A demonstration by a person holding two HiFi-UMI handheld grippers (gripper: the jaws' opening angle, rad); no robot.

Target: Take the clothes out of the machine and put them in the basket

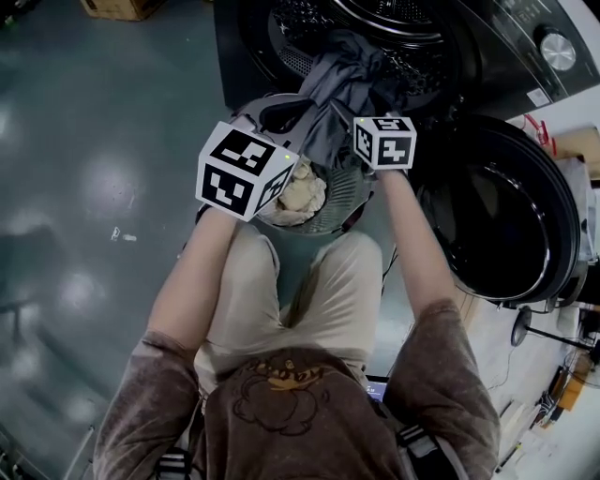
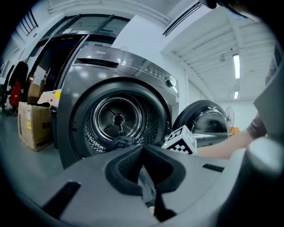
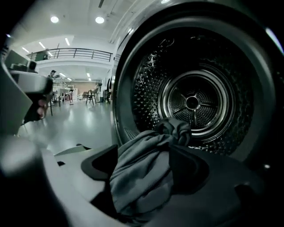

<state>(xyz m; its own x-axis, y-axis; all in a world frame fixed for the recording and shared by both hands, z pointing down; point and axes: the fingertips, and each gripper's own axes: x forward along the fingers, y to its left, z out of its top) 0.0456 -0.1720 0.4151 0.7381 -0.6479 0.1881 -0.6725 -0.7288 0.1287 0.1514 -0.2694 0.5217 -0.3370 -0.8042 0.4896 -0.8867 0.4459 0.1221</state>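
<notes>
A grey garment (image 1: 333,84) spills out of the washing machine's drum (image 1: 375,23) toward the basket (image 1: 349,192) in front of my knees. The basket holds cream clothes (image 1: 302,192). My right gripper (image 3: 146,150) is open at the drum mouth, and the bunched grey garment (image 3: 142,177) lies between its spread pads. In the head view its marker cube (image 1: 384,141) is at the garment's right edge. My left gripper (image 2: 143,153) is over the basket's left rim, shut on a thin strip of grey cloth (image 2: 147,188). Its marker cube (image 1: 244,171) hides part of the basket.
The machine's round door (image 1: 506,206) hangs open at the right, close to my right arm. A cardboard box (image 2: 33,126) stands on the floor left of the machine. Shiny grey floor (image 1: 94,187) stretches to the left. Cables and small items (image 1: 562,375) lie at the right edge.
</notes>
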